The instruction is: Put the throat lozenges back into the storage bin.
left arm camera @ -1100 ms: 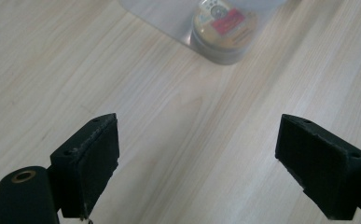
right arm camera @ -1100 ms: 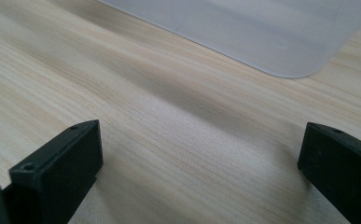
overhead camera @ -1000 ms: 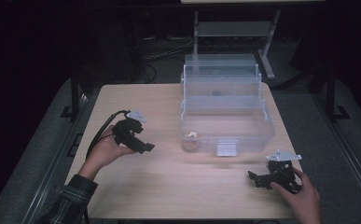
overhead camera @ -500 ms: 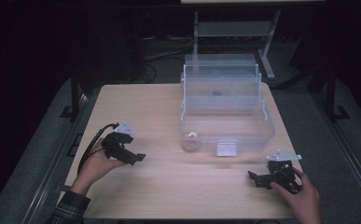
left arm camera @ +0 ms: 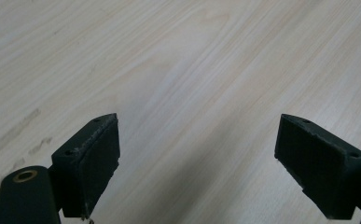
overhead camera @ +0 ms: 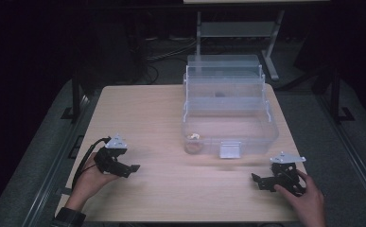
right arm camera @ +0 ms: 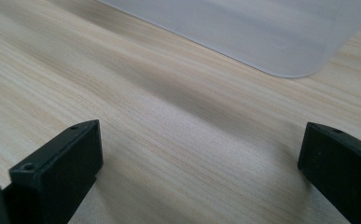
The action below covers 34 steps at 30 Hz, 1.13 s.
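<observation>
A clear plastic tiered box [overhead camera: 228,106] stands open on the right half of the wooden table [overhead camera: 152,113], with a small pale object [overhead camera: 193,137] at its front left and a latch [overhead camera: 229,150] on its front wall. My left gripper [overhead camera: 132,169] rests low at the table's front left, held in a hand, jaws open over bare wood [left arm camera: 197,135]. My right gripper [overhead camera: 257,180] sits at the front right, also open, nothing between its jaws [right arm camera: 201,154]. A corner of the clear box [right arm camera: 262,32] lies just beyond its jaws.
A metal stand [overhead camera: 237,28] and cables [overhead camera: 161,52] lie on the dark floor behind the table. Bare tabletop spans the middle and left, between the two grippers and in front of the box.
My left gripper has drawn back toward the front edge and dropped lower over the table. The right gripper has stayed put.
</observation>
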Motion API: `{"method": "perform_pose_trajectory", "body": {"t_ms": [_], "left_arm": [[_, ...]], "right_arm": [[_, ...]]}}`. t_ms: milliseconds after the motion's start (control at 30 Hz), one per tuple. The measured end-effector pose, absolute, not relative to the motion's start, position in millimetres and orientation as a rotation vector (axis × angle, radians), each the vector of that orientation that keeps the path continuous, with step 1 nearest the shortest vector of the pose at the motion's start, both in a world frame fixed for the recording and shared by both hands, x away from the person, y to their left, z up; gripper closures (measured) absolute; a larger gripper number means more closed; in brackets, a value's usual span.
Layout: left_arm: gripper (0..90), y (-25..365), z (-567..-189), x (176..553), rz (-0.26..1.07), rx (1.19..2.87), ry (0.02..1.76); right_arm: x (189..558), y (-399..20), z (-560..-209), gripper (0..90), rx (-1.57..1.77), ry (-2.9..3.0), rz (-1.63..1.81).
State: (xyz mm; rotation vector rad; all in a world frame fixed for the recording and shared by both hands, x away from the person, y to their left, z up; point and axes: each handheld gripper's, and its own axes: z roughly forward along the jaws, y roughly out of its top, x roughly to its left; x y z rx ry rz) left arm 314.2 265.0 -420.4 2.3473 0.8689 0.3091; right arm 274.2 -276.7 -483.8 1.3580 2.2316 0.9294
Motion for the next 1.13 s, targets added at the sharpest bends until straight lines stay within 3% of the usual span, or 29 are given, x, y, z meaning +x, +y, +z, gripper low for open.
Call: {"method": "perform_pose_trajectory", "body": {"t_ms": [467,1133], "left_arm": [[13.3,281.8,-451.9,294.2,0.357,2.329,0.924],[13.0,293.9,-468.0,282.8,0.361,2.260,0.933]], "right_arm": [[274.2,-276.7,-483.8,0.0,1.358,2.232,0.930],[274.2,-276.7,-483.8,0.0,1.358,2.232,0.929]]}}
